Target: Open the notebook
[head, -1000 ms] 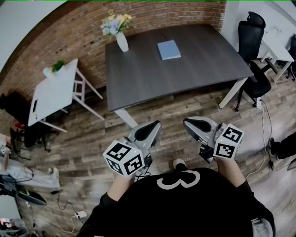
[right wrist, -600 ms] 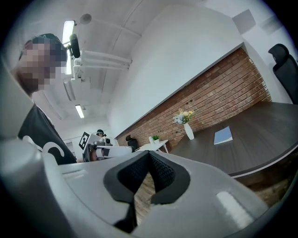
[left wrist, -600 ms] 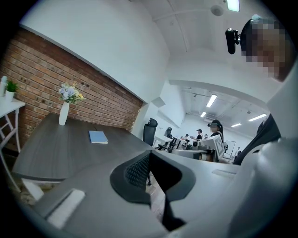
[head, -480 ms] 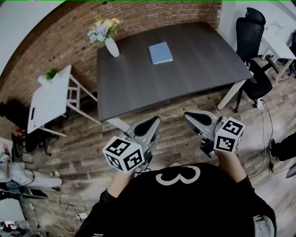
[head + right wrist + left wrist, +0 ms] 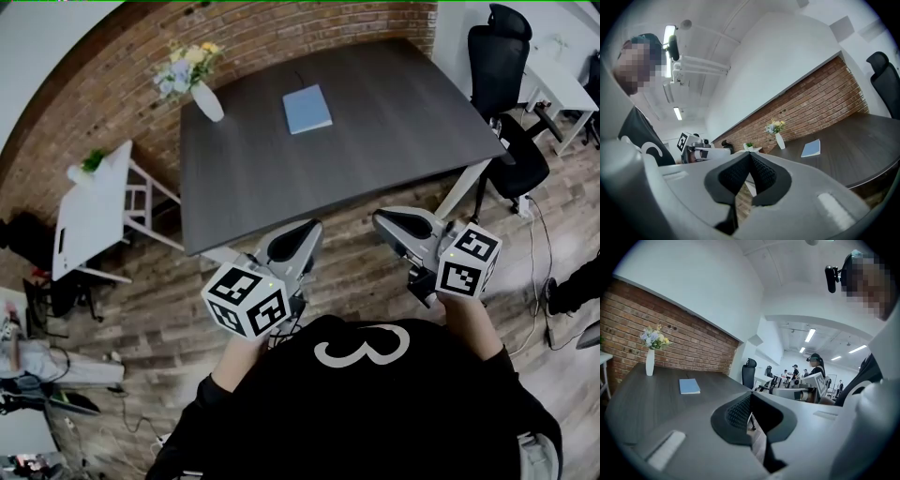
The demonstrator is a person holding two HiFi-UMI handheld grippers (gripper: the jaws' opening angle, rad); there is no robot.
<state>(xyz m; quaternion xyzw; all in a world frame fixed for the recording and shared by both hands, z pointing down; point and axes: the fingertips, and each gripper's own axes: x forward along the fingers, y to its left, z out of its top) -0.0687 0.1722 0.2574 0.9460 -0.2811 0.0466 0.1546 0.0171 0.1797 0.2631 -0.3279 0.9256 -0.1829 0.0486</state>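
A light blue notebook [image 5: 307, 109] lies closed on the far half of the dark grey table [image 5: 375, 141]. It also shows in the left gripper view as the notebook [image 5: 689, 386] and in the right gripper view as the notebook [image 5: 811, 148]. Both grippers are held side by side over the wooden floor, just short of the table's near edge and far from the notebook. My left gripper [image 5: 302, 236] is shut and holds nothing. My right gripper [image 5: 386, 223] is shut too, its pads meeting at the tip with nothing between them.
A white vase of flowers [image 5: 204, 98] stands at the table's far left corner. A small white side table [image 5: 94, 202] is at the left. Black office chairs [image 5: 502, 56] and a white desk [image 5: 562, 84] stand at the right. Cables lie on the floor.
Both grippers have come closer to the table's near edge together with the person; the table now lies nearer and lower in the head view. Jaws stayed shut.
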